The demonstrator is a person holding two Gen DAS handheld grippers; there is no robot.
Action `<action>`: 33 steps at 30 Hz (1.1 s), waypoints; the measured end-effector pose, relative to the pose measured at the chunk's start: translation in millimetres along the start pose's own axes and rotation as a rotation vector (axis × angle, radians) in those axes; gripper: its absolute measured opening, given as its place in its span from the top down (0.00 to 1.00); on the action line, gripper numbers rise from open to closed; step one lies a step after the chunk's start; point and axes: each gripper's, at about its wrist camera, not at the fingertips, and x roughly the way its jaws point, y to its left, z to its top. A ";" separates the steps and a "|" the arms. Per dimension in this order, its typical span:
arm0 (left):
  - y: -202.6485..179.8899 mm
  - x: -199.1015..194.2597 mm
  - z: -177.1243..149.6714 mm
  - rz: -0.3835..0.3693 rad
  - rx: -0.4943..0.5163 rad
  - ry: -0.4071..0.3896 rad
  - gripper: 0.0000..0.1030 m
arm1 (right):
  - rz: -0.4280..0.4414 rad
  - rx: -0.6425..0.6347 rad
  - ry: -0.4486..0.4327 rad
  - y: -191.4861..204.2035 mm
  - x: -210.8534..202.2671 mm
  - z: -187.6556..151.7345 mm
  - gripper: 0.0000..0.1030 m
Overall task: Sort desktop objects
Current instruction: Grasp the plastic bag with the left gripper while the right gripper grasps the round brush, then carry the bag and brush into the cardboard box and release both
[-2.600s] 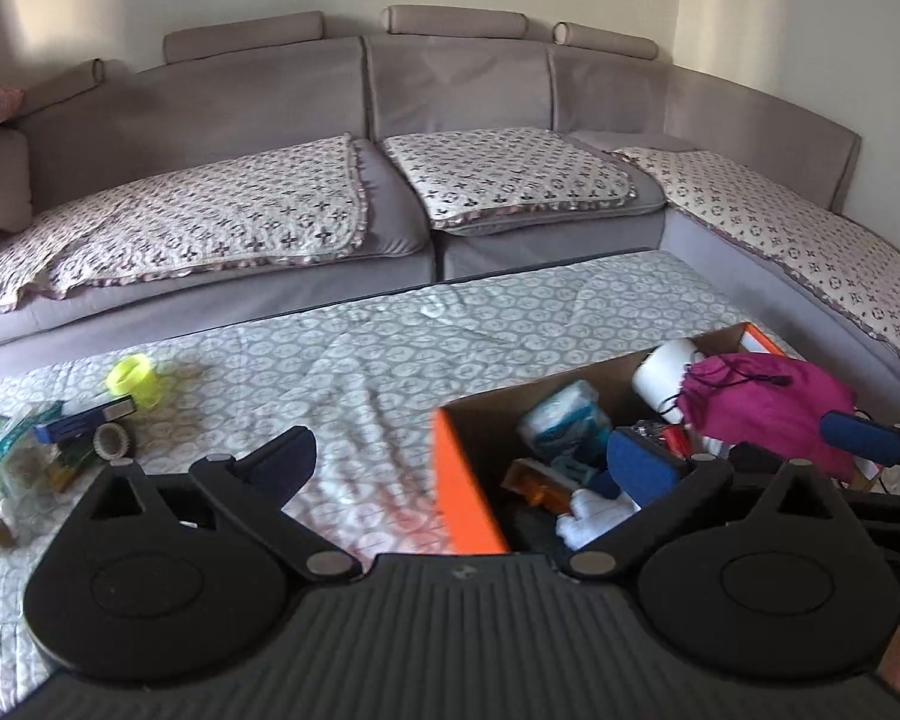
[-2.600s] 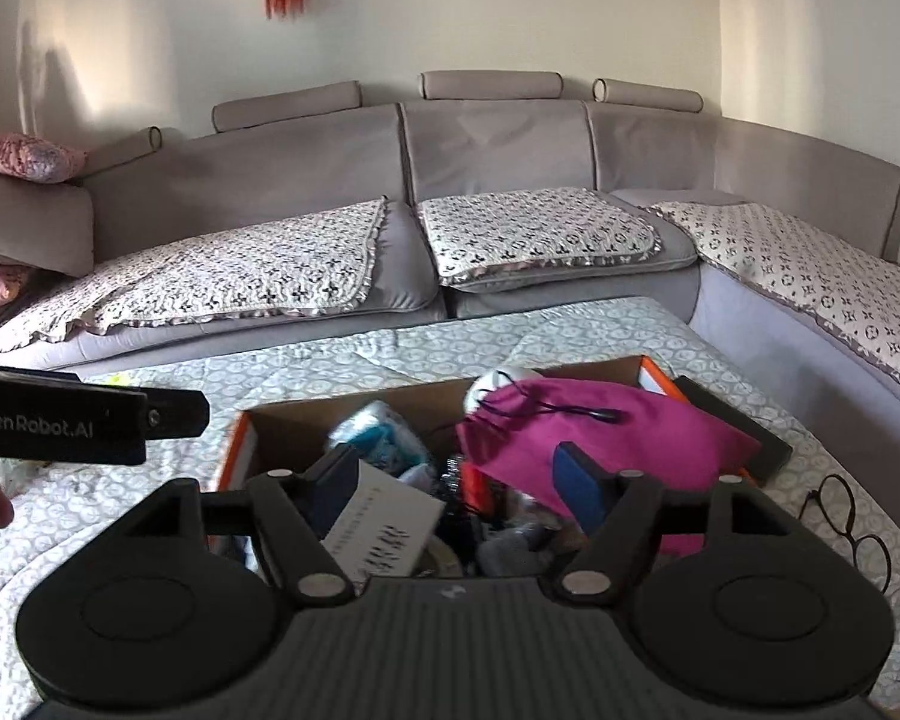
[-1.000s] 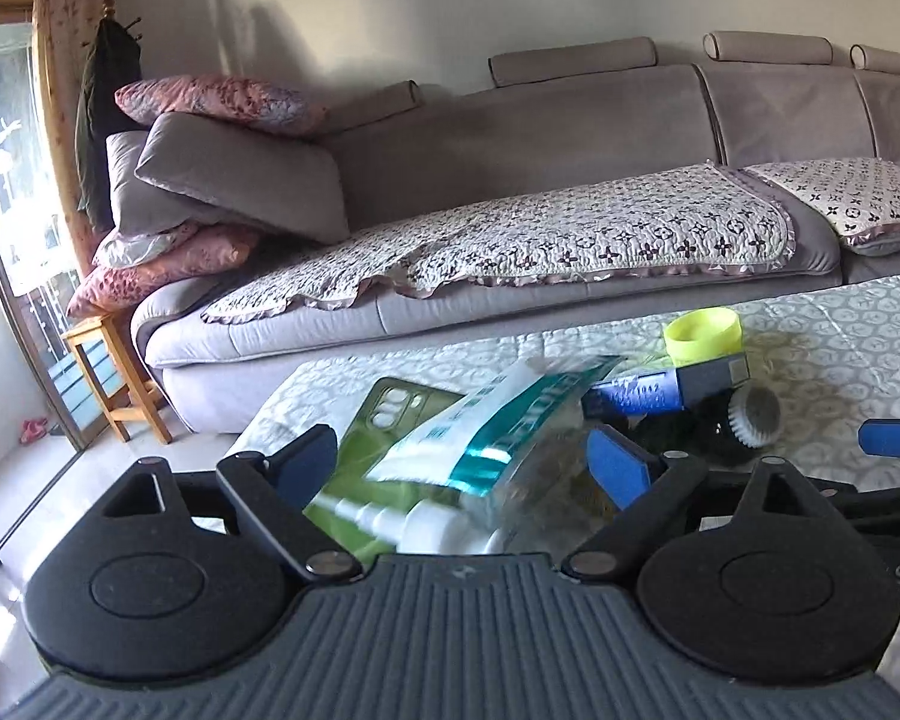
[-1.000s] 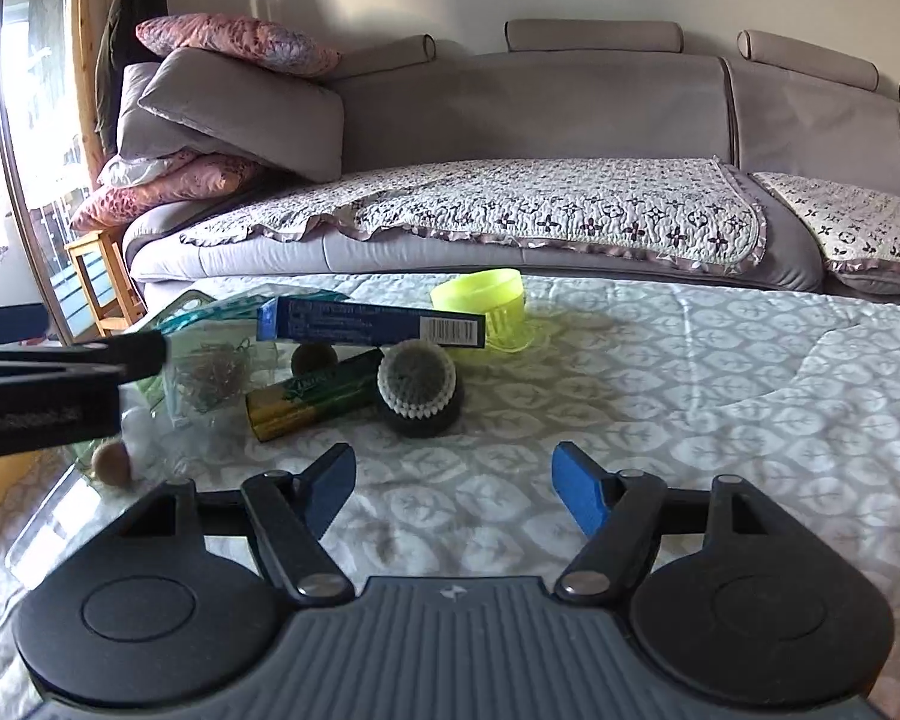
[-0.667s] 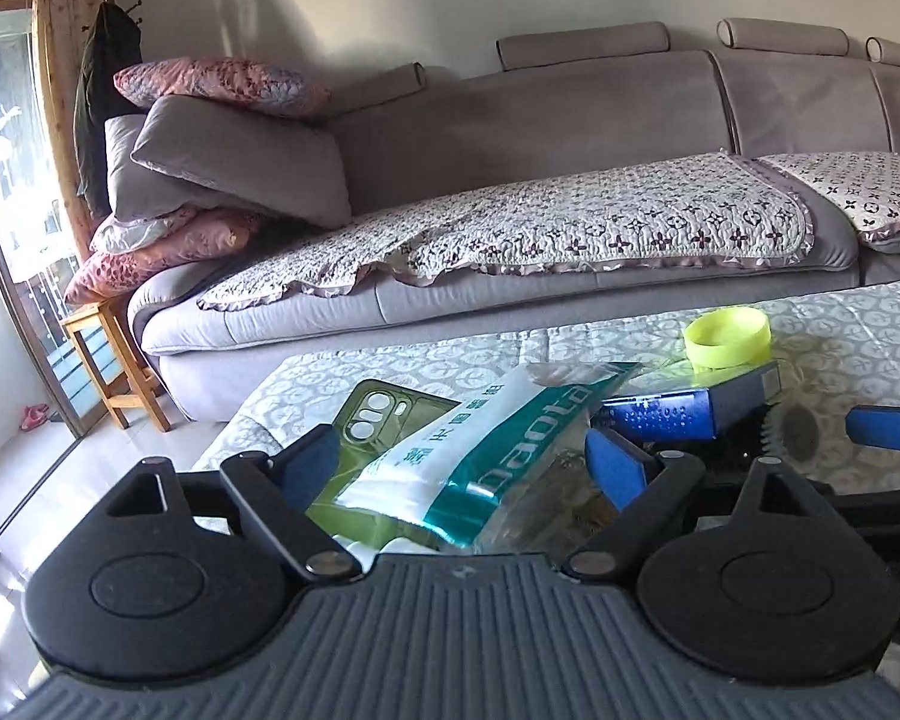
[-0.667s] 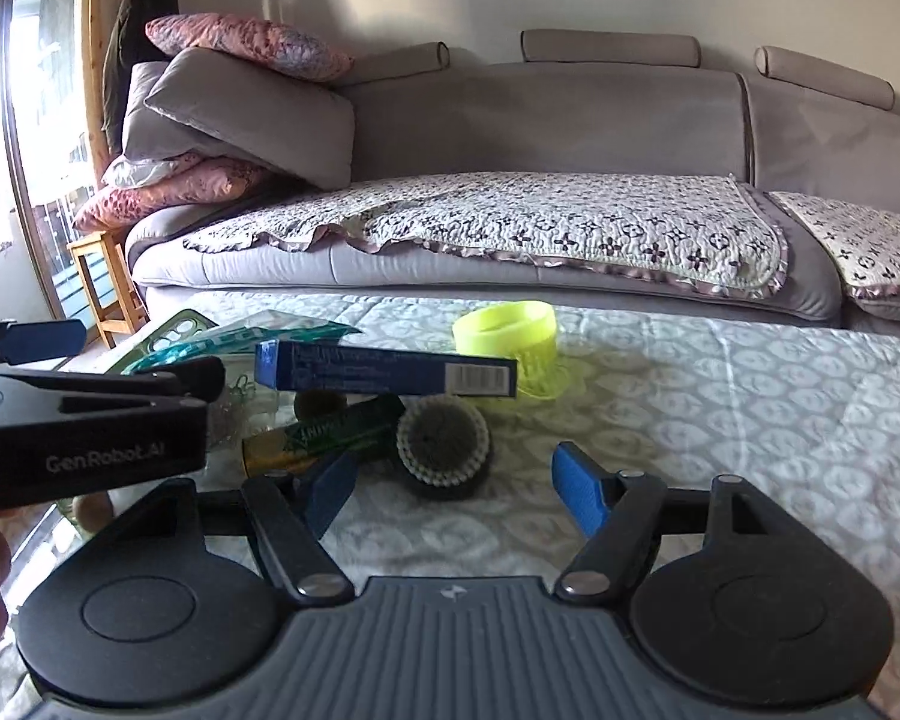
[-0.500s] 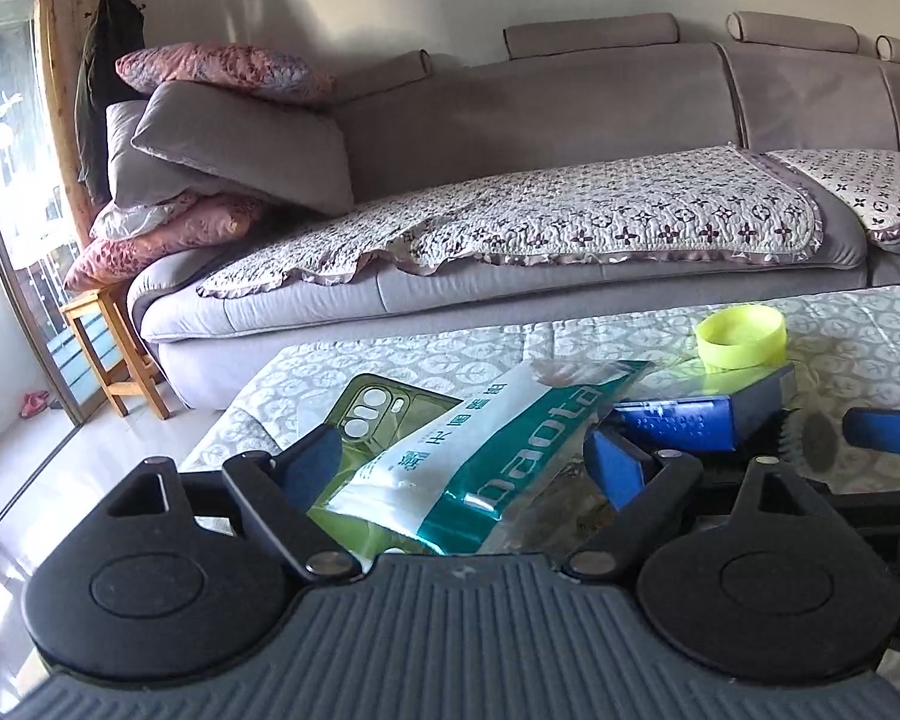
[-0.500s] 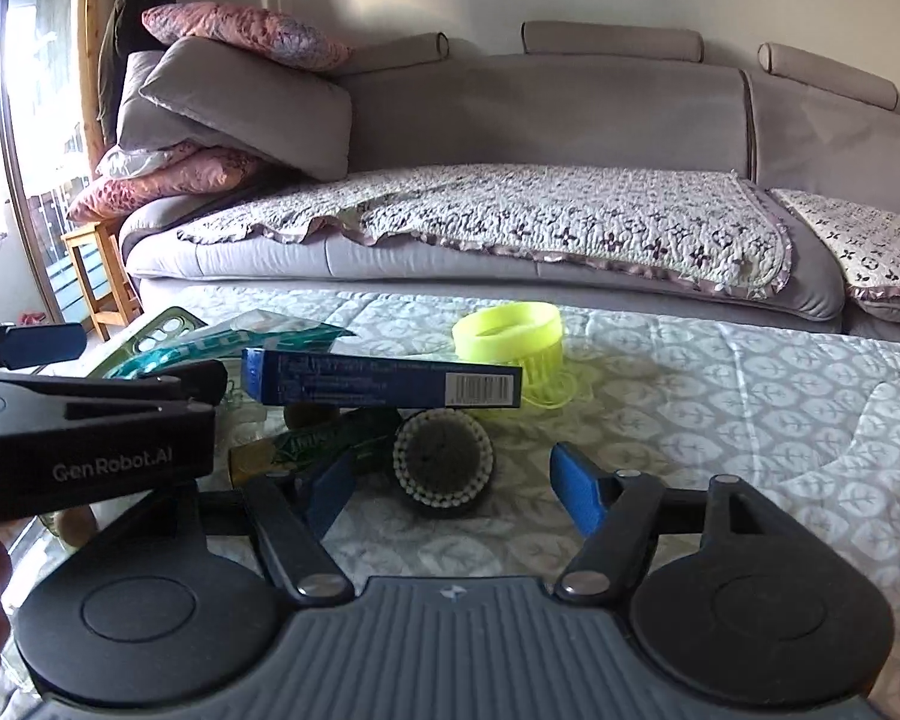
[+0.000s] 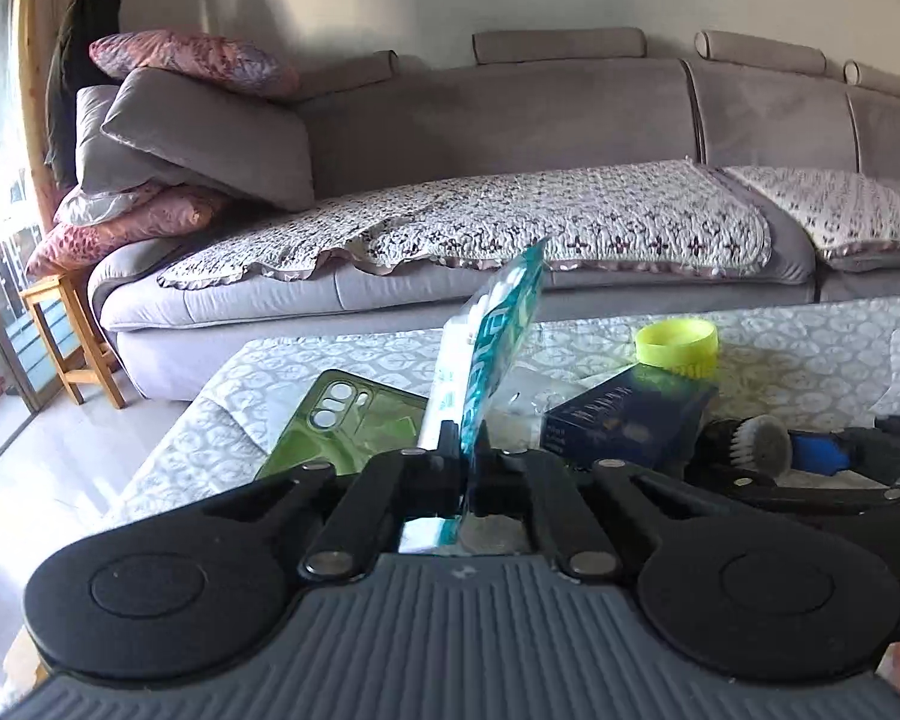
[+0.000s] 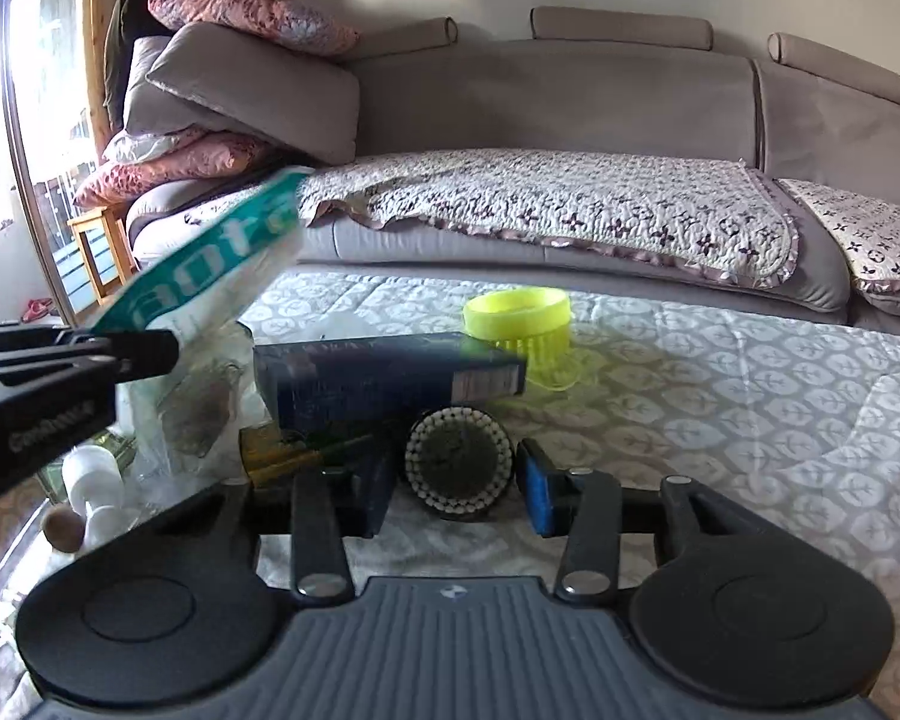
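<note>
Left gripper (image 9: pixel 465 456) clamps one teal packet (image 9: pixel 492 342) at frame centre; right gripper (image 10: pixel 456 483), jaws apart, flanks one round brush (image 10: pixel 459 459) beneath one blue box (image 10: pixel 390 378).

A teal and white packet (image 9: pixel 486 354) with white lettering was seen, and beside it a translucent green phone case (image 9: pixel 354 426). A dark blue box (image 10: pixel 384 381) carried a white barcode panel at one end. A bright yellow-green ring (image 10: pixel 519 315) was noted on the table cover (image 10: pixel 750 396), which was pale grey with a repeating white leaf motif. A round brush (image 10: pixel 459 462) was ringed with white bristles around a dark centre. The gripper pads (image 10: pixel 537 495) were blue on black bodies. The sofa (image 10: pixel 570 102) was grey-mauve, its seat covers (image 10: pixel 540 198) cream with small dark floral crosses, and pink patterned pillows (image 10: pixel 252 12) were stacked at its end.
</note>
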 end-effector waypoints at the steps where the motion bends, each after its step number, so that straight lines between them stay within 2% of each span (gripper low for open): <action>1: 1.5 -3.6 0.9 0.001 -0.005 -0.004 0.96 | 0.002 0.003 -0.005 -0.6 -3.5 0.7 0.60; 11: -1.0 -38.9 6.5 -0.021 -0.030 0.000 0.96 | 0.009 0.038 -0.011 -4.6 -49.0 3.9 0.60; 22: -19.9 -99.0 2.2 -0.077 -0.035 -0.014 0.96 | 0.009 0.058 -0.031 -16.0 -141.5 -19.7 0.60; 28: -50.3 -127.0 3.0 -0.156 -0.013 -0.024 0.96 | -0.023 0.086 -0.067 -40.5 -191.3 -30.1 0.60; 33: -87.1 -141.7 12.8 -0.255 0.005 -0.050 0.96 | -0.078 0.099 -0.108 -71.9 -233.7 -33.9 0.60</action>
